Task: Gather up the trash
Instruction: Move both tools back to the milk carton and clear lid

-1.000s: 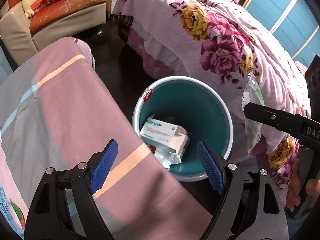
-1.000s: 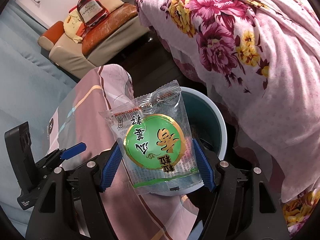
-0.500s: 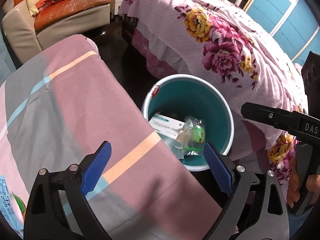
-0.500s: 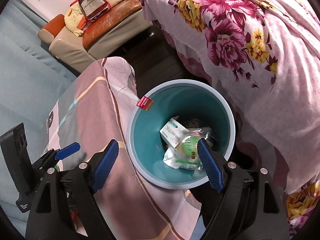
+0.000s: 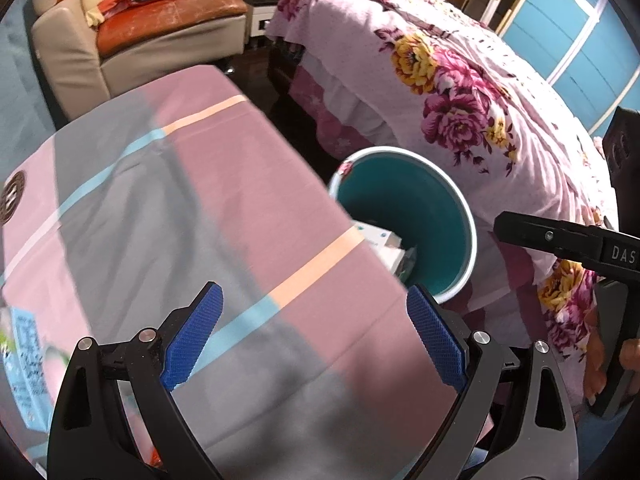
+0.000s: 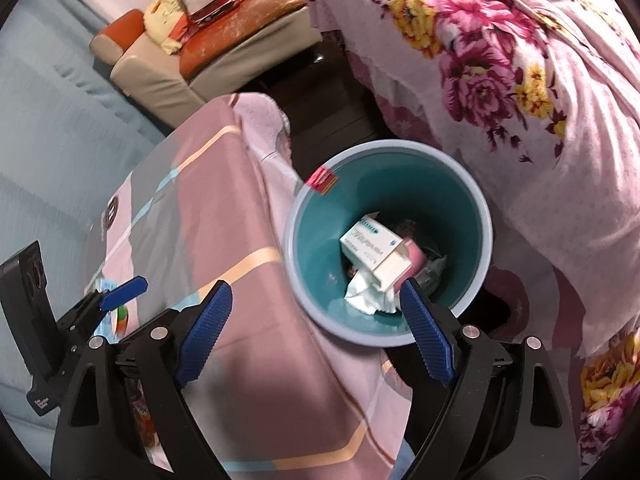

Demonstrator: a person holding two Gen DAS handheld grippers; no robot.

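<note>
Now both hand-held grippers are pulling back from the bin (image 6: 390,240), which is sitting on the floor between the cloth-covered worktop (image 5: 168,216) and the floral bed (image 5: 472,92). The green snack bag that was in the right hand-held gripper (image 6: 316,336) a second ago is gone from it; its jaws are opening, nothing between them. The left hand-held gripper (image 5: 312,336) is spread wide and empty. That drop looks done, so more trash is next. In the bin a white box (image 6: 374,250) is lying over crumpled tissue (image 6: 366,294); the dropped bag is hard to make out, maybe the clear film at 3 o'clock of the box. A blurred blue-printed packet (image 5: 28,356) is cut off at 9 o'clock on the worktop.
</note>
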